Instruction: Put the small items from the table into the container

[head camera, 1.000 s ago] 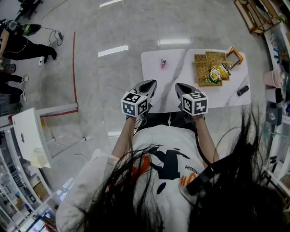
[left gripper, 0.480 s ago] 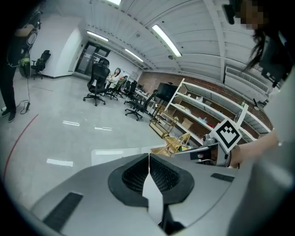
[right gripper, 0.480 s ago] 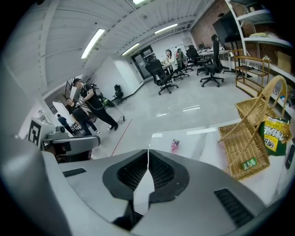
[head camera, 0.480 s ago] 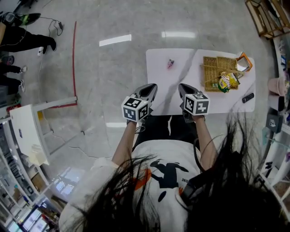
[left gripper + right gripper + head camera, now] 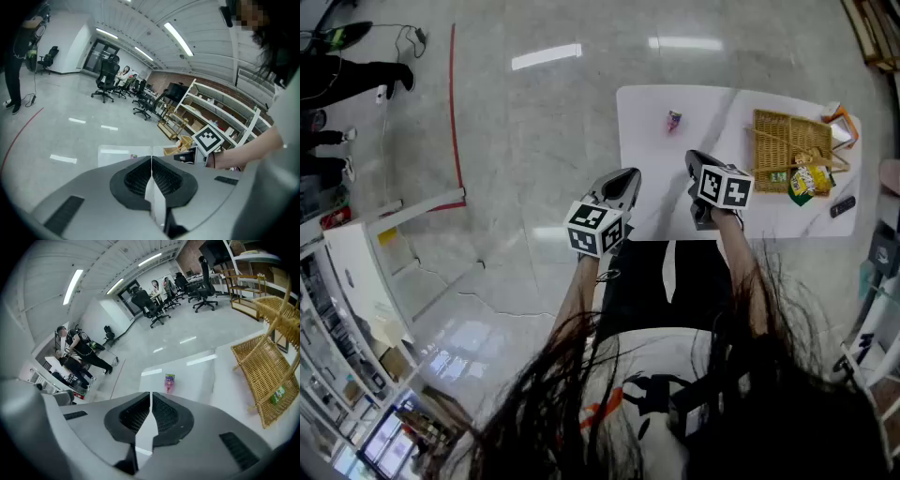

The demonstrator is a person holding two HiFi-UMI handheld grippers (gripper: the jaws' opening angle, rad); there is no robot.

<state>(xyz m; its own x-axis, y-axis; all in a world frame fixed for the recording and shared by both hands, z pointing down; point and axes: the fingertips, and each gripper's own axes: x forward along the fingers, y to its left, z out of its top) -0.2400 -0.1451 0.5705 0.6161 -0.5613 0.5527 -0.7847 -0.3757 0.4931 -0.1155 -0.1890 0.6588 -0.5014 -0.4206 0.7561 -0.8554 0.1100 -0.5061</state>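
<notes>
A small pink packet (image 5: 673, 119) lies alone on the far part of the white table (image 5: 652, 192); the right gripper view shows it ahead (image 5: 169, 382). A wicker basket (image 5: 787, 148) stands on the table's right side with a green and yellow snack bag (image 5: 804, 180) at its edge. My left gripper (image 5: 628, 175) hangs shut and empty at the table's near left edge. My right gripper (image 5: 691, 157) is shut and empty over the table's near half, left of the basket (image 5: 267, 366). In the left gripper view the shut jaws meet (image 5: 151, 159) with the table beyond.
A black oblong object (image 5: 841, 206) lies on the table right of the basket, and an orange-framed thing (image 5: 846, 125) stands behind it. A red floor line (image 5: 455, 112), people standing at far left (image 5: 347, 80), and shelving at lower left (image 5: 356, 309) surround the spot.
Both grippers have come down towards the table, the right one further out over it. Both stay shut. The head view has shifted, so the table sits more to the right.
</notes>
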